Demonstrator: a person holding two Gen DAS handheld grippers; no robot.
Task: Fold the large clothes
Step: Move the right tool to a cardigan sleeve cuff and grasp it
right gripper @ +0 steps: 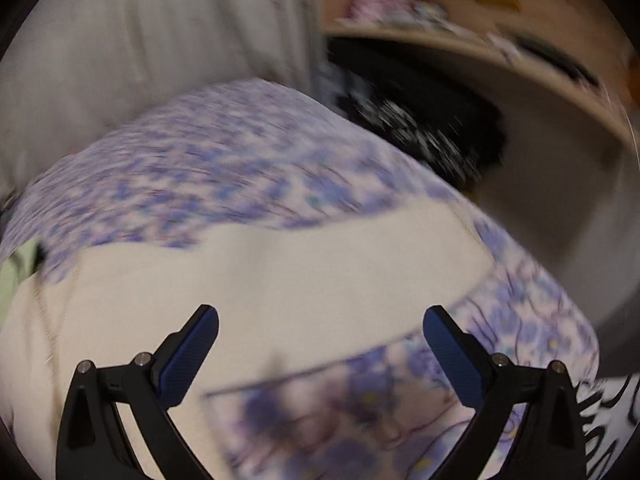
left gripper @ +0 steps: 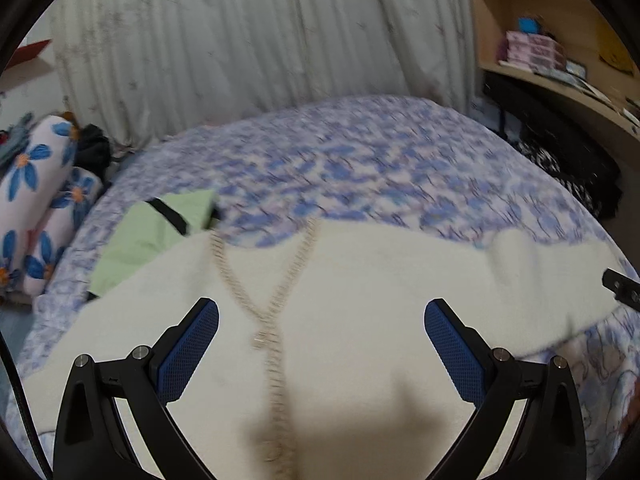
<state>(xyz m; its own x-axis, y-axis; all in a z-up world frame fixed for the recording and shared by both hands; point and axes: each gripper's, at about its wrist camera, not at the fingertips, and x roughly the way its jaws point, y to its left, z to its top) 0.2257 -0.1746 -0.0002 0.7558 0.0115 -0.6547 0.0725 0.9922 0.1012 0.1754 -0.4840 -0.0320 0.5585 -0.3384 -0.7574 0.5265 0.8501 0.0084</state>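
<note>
1. The cream zip-front garment (left gripper: 360, 300) lies spread flat on the bed (left gripper: 360, 152), its zipper (left gripper: 276, 320) running up the middle and splitting into a V at the neck, with a pale green garment (left gripper: 156, 236) just beside its far left corner.
2. The left hand-held gripper (left gripper: 322, 344) hovers over the zipper with its jaws wide apart, gripping nothing.
3. The right hand-held gripper (right gripper: 320, 348) is likewise spread wide and empty, above the garment's right-hand edge where it meets the floral bedspread.
4. The step in hand looks like picking grasp points: each gripper would do best to pinch a single edge layer near a corner, keeping both grips level so the fold line stays straight.
5. Both views are motion-blurred, the right one heavily; sleeves and the near hem are cut off or indistinct, and clutter near the shelf (left gripper: 552, 68) cannot be identified.
</note>
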